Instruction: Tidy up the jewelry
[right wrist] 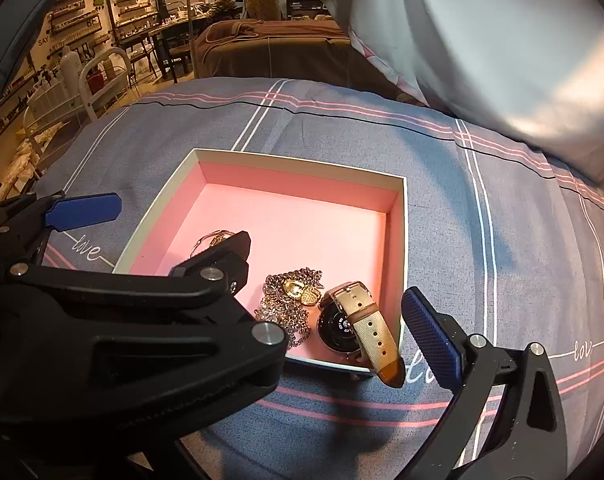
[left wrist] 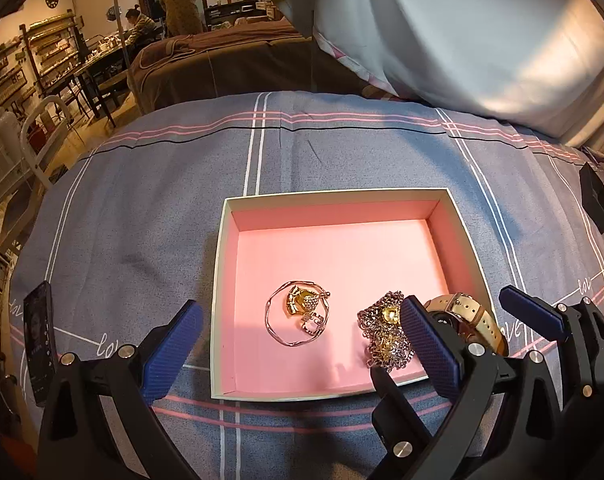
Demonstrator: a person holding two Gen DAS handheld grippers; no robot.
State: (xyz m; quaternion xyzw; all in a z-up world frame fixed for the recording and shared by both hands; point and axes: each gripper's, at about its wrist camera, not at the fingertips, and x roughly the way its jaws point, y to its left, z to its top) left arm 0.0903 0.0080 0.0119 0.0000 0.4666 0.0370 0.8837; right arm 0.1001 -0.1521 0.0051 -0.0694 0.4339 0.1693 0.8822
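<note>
Left claw (left wrist: 298, 320) open, bracelet (left wrist: 298, 318) between

Jewelry (left wrist: 386, 336) (watch (right wrist: 352, 322) too) in pink box (left wrist: 334, 208)

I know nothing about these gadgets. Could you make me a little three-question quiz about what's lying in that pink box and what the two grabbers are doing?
1. True or false: the watch lies wholly inside the pink box.
2. Which sits nearest the watch? A) the thin bangle with charms B) the tangled chain pile C) the dark phone
3. Fill in: both the left gripper and the right gripper are ___ and hold nothing.

Key
1. False: its strap end sticks out over the near wall.
2. B: the pile lies right beside the watch.
3. Open.
</note>
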